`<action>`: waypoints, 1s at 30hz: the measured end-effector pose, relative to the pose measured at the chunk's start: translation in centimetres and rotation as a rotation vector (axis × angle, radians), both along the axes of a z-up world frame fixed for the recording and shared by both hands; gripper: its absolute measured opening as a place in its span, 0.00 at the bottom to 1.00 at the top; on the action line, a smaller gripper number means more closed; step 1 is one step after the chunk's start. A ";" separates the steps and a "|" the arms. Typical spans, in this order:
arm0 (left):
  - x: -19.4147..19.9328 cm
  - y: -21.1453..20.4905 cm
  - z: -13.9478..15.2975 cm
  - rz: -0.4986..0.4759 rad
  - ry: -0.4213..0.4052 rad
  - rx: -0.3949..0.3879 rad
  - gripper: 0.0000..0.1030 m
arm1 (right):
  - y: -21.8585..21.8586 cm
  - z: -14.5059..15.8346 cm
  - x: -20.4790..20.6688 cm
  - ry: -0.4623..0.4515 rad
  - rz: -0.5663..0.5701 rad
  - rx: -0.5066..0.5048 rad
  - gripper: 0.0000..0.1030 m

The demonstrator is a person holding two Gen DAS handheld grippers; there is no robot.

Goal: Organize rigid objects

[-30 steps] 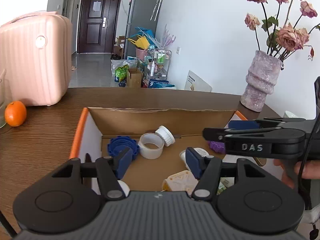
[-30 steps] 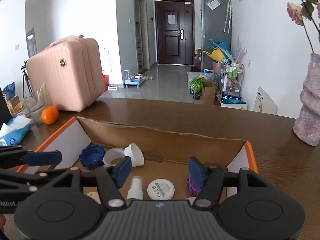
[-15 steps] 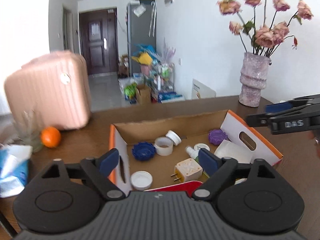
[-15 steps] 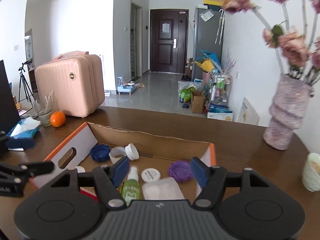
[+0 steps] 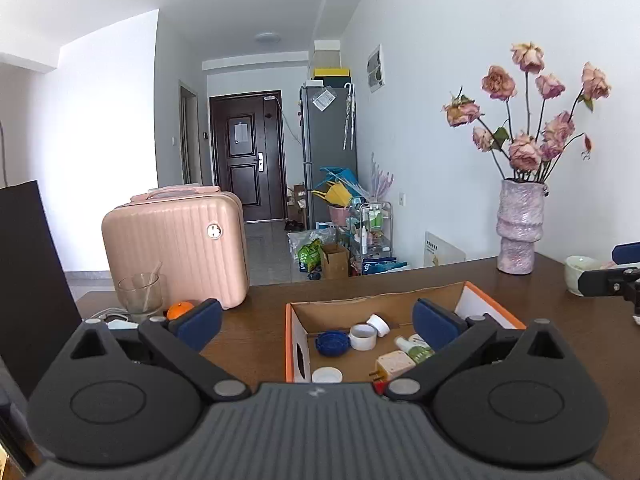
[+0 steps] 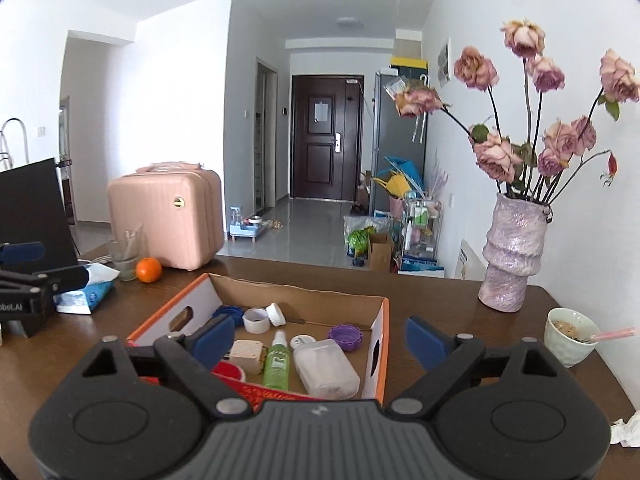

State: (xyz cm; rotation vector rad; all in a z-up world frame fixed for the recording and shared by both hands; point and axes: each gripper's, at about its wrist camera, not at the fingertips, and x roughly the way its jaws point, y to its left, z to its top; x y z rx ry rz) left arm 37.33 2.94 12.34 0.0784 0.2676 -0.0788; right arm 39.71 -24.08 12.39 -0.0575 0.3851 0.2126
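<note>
A: Left wrist view: left gripper (image 5: 316,322) spread wide, jaws have just been opening, nothing between them. Orange-edged cardboard box (image 5: 289,330) sits ahead of it, blue ridged plastic lid (image 5: 331,343) inside.

B: Right wrist view: right gripper (image 6: 320,342) also wide, just opened, empty. Green spray bottle (image 6: 277,364) lies mid-box. Looks light, stiff, slick; grip its body crosswise.

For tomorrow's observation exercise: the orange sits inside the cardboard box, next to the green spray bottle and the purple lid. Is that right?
Not quite. The orange is outside the cardboard box, on the table beside the glass in front of the pink suitcase. The green spray bottle and purple lid are in the box, as the right wrist view shows.
</note>
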 end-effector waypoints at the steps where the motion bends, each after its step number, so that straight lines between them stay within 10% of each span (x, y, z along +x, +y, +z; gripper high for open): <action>1: -0.6 0.0 0.2 -0.003 -0.007 0.002 1.00 | 0.2 0.1 -0.6 -0.009 0.000 0.002 0.90; 18: -8.9 -0.2 0.9 -0.059 -0.054 0.014 1.00 | 1.2 0.0 -8.8 -0.064 0.021 0.040 0.91; 30: -22.7 1.5 -2.5 -0.058 -0.113 0.007 1.00 | 2.1 -2.2 -20.8 -0.099 0.071 0.034 1.00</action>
